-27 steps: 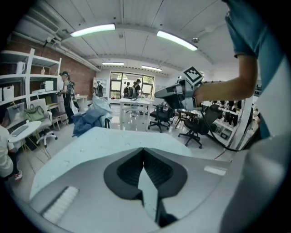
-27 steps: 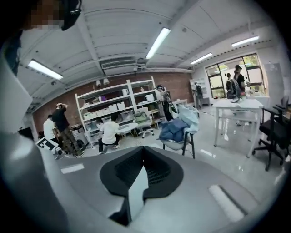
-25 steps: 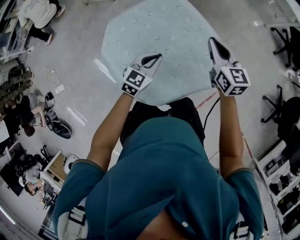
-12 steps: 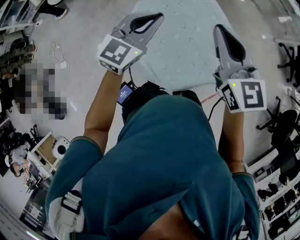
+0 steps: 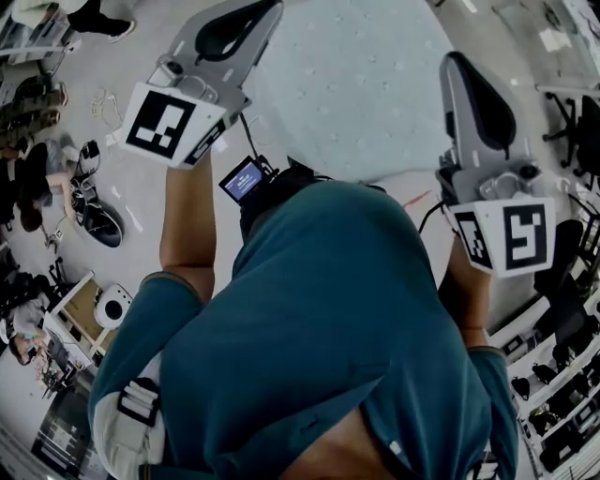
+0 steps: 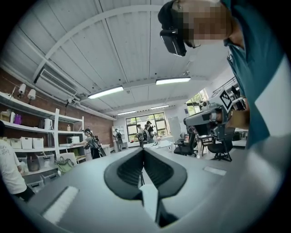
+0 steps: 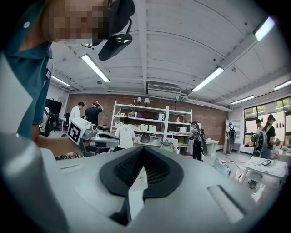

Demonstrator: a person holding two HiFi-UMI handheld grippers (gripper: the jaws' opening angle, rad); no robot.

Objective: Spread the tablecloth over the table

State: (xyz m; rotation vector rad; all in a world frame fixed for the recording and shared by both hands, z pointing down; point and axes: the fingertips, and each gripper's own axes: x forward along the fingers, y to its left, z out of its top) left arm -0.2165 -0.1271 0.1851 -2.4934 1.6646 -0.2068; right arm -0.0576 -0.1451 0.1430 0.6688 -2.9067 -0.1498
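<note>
The pale blue dotted tablecloth [image 5: 356, 84] spreads out below and ahead of me in the head view, between my two raised grippers. My left gripper [image 5: 267, 14] is held high at the upper left, jaws closed, with a pale strip of the cloth [image 6: 149, 200] pinched between them in the left gripper view. At the right, equally high, my right gripper [image 5: 457, 64] is closed on another pale strip of cloth [image 7: 134, 202]. Both grippers point roughly level. Each shows in the other's view: the right gripper [image 6: 207, 120] and the left gripper [image 7: 93, 132]. The table under the cloth is hidden.
Office chairs [image 5: 572, 94] stand at the right, and gear and seated people [image 5: 37, 178] are on the floor at the left. Shelves [image 7: 150, 123] with people working at them line the far wall. A white table [image 7: 266, 166] stands at the right.
Both grippers have risen from the cloth's near edge towards the head camera and look much larger. The near edge of the cloth has come up with them.
</note>
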